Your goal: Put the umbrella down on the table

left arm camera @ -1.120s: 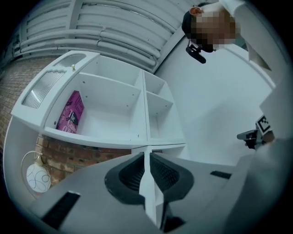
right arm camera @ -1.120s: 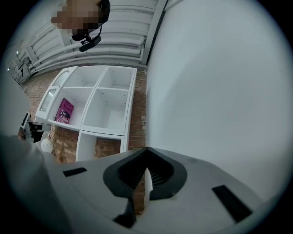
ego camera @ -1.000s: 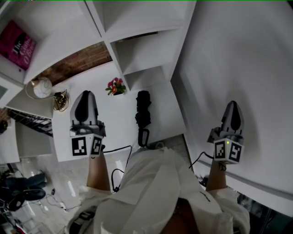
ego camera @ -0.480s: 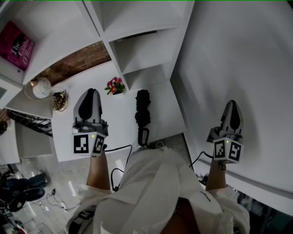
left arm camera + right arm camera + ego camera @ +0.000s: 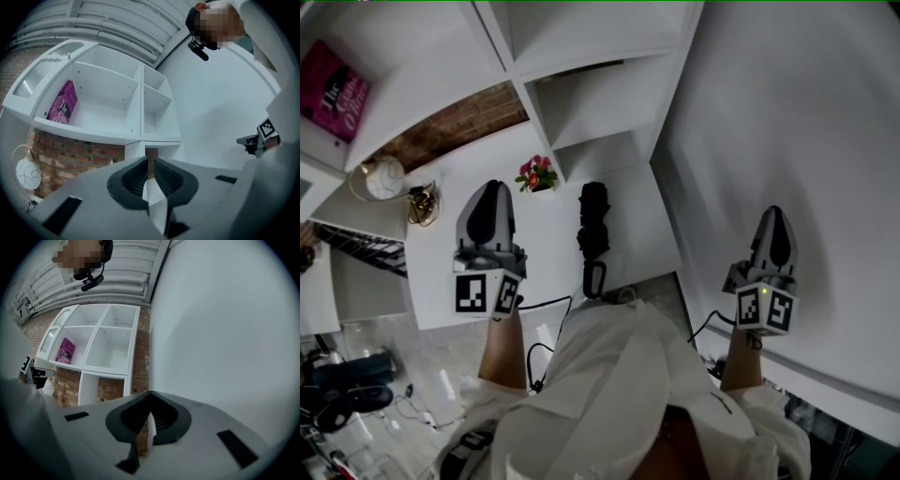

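Note:
A folded black umbrella (image 5: 593, 228) lies on the white table (image 5: 539, 248), its strap loop (image 5: 593, 279) at the near edge. My left gripper (image 5: 494, 190) hovers over the table to the umbrella's left, apart from it. In the left gripper view the left gripper (image 5: 149, 161) has its jaws shut with nothing between them. My right gripper (image 5: 775, 216) is held far to the right, in front of the white wall. In its own view the right gripper (image 5: 150, 396) is also shut and empty. Neither gripper view shows the umbrella.
A small pot of flowers (image 5: 537, 176) stands just behind the umbrella. A round white lamp (image 5: 384, 178) and a gold ornament (image 5: 422, 206) sit at the table's left. White shelves (image 5: 581, 84) hold a pink book (image 5: 336, 91). A black cable (image 5: 546, 306) crosses the near edge.
My left gripper has drifted a little to the right, toward the umbrella. The right gripper and the umbrella have not moved.

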{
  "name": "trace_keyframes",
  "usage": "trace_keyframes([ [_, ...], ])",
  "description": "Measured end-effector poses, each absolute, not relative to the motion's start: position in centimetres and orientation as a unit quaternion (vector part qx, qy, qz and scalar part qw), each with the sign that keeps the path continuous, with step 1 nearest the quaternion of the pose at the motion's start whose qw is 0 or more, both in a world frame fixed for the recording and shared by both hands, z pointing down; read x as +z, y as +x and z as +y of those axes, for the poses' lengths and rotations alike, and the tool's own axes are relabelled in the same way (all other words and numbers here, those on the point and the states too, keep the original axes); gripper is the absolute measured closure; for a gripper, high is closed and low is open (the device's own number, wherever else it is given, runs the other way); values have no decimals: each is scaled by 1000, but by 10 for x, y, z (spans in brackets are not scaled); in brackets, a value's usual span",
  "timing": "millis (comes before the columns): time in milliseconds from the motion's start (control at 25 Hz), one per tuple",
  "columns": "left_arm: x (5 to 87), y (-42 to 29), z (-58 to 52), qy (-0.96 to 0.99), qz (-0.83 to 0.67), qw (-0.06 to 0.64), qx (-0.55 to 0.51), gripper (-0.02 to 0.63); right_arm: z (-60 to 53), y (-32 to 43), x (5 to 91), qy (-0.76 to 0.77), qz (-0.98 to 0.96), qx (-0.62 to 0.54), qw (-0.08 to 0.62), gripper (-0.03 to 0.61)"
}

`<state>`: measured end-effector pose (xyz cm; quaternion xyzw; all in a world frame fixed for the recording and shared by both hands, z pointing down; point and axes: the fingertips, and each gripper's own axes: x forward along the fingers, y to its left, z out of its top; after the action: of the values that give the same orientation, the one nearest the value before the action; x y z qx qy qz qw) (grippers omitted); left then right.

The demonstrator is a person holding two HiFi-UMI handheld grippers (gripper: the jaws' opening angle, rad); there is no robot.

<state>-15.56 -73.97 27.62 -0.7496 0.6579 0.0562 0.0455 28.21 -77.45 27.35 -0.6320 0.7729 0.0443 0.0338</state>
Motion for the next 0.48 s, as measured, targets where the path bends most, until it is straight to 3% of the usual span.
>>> trace_keyframes([
  [480, 289, -150, -743, -752, 657, 26, 50, 558, -778, 283, 278, -630, 775, 40, 32, 560],
])
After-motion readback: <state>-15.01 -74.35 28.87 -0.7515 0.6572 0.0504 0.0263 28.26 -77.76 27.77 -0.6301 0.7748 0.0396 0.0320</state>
